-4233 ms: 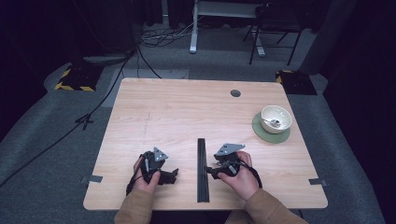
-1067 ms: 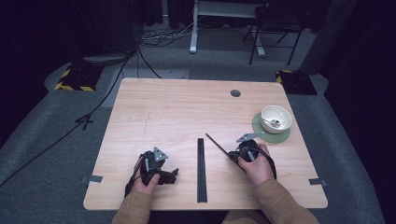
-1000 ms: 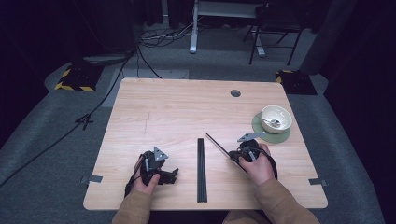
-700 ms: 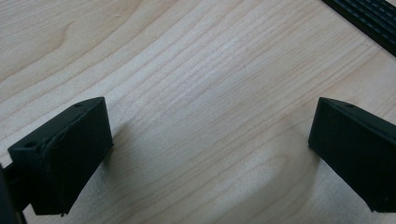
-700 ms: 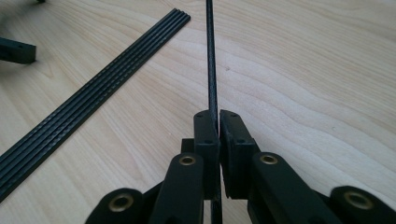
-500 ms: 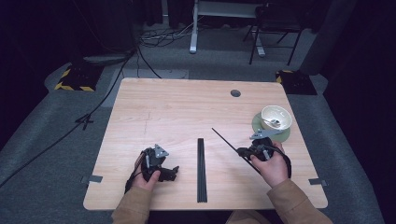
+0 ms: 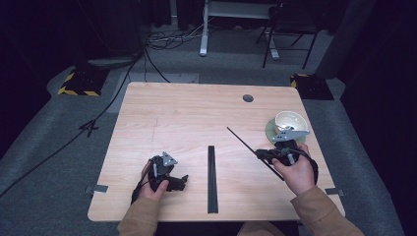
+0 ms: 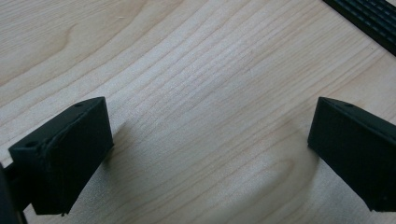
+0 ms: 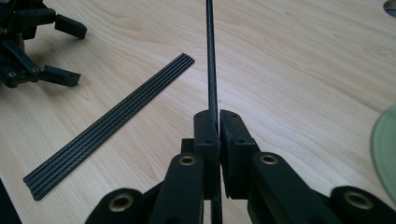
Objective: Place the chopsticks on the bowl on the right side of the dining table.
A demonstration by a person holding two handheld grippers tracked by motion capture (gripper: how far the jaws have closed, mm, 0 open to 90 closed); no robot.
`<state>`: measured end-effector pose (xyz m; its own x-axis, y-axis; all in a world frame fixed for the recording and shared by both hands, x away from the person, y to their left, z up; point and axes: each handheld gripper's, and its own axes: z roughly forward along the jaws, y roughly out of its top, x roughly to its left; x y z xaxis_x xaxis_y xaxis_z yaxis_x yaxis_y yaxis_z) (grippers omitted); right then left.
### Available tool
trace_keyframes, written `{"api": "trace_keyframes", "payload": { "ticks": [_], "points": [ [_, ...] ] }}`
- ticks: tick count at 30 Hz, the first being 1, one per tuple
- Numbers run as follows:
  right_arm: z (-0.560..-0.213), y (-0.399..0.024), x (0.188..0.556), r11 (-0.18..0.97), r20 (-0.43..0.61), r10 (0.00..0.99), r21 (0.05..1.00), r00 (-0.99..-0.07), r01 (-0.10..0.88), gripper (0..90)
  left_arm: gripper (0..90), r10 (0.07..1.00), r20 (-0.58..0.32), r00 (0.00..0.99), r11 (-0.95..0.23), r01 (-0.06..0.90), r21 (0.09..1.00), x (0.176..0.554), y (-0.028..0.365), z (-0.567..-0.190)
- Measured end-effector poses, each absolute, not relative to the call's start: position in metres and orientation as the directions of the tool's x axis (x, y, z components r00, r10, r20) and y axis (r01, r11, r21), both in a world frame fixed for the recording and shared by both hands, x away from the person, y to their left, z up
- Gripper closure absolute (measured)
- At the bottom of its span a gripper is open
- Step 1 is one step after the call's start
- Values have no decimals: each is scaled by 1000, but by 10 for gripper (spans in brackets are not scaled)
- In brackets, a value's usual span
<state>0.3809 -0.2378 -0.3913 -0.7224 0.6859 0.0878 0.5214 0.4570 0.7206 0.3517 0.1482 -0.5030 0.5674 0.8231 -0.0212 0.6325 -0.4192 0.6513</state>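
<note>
Thin black carbon rod [image 7: 253, 152], lower right of the high view, sits pinched in my right gripper [image 9: 218, 122], jaws clamped shut on it. I judge one picked; the remaining black rods [image 7: 212, 179] wait at bottom centre. Left gripper [image 8: 205, 154] gapes wide, empty.

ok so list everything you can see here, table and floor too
thin rod: one, black, clamped in the right claw, angled over the table
row of rods: one bundle, black, flat at the table's middle near the front edge
bowl: one, white, on the saucer at the table's right
saucer: one, green, under the bowl
table: one, light wood, round cable hole near the far edge
cables: several, black, on the grey floor behind
chair: one, dark, beyond the table
left claw: one, black, open, on the table
right claw: one, black, shut on the thin rod
</note>
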Motion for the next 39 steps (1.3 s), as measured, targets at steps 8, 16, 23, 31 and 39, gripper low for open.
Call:
{"api": "trace_keyframes", "payload": {
  "ticks": [8, 16, 23, 31, 39],
  "points": [
    [-374, -254, 389, 437, 78, 703, 736, -706, 517, 865, 2, 827, -28, 562, -411, 638, 651, 351, 150, -503],
    [-359, -270, 400, 406, 86, 727, 747, -682, 527, 865, 2, 834, -14, 551, -410, 636, 654, 350, 150, -503],
    [-348, -286, 411, 366, 90, 750, 768, -655, 526, 866, 3, 838, -16, 546, -405, 640, 652, 349, 150, -503],
    [-333, -299, 421, 348, 77, 772, 780, -631, 521, 865, 4, 835, -19, 550, -408, 640, 651, 350, 150, -503],
    [-329, -316, 439, 338, 61, 809, 766, -584, 548, 866, 3, 835, -19, 551, -408, 641, 650, 350, 150, -503]
  ]
}}
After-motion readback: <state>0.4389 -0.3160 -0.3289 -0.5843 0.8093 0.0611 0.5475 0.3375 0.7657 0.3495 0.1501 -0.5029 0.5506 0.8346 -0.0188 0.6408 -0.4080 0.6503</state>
